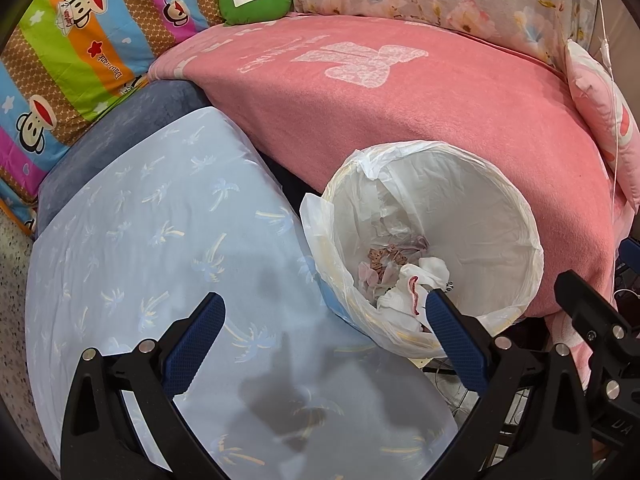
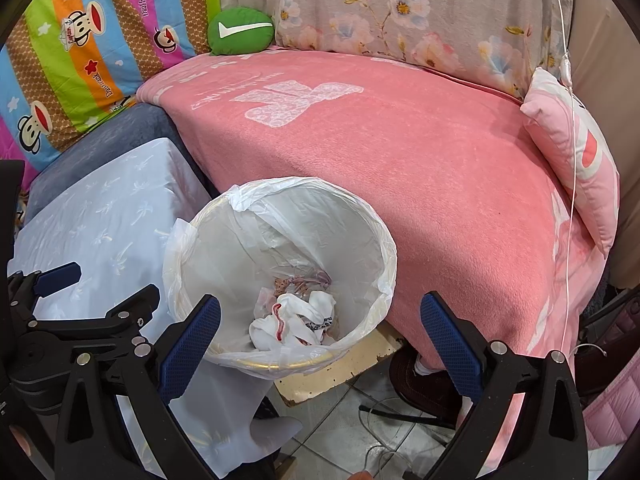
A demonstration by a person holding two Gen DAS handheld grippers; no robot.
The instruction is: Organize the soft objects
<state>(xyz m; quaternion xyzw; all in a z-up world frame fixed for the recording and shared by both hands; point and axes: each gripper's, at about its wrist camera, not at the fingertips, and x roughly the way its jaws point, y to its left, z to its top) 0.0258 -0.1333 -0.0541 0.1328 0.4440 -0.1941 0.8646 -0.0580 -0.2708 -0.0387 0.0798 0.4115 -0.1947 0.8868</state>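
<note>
A round bin lined with a white plastic bag [image 1: 500,216] [image 2: 224,216] stands beside the pink blanket. Crumpled white socks with red trim [image 1: 404,292] [image 2: 296,316] and other small cloth pieces lie at its bottom. My left gripper [image 1: 324,304] hovers open over the pale blue cloth, its right finger over the bin's near rim. My right gripper [image 2: 320,312] is open above the bin's near edge, nothing between its fingers. A green pillow with a white tick [image 1: 256,0] [image 2: 240,30] rests at the far end of the blanket.
The pink blanket [image 1: 400,112] [image 2: 400,160] covers a bed or sofa. A pale blue palm-print cloth [image 1: 140,240] [image 2: 108,208] drapes a stool at left. A pink cushion [image 2: 576,160] leans at right, a striped monkey-print quilt [image 2: 80,40] at back left. Cables lie on the tiled floor [image 2: 360,420].
</note>
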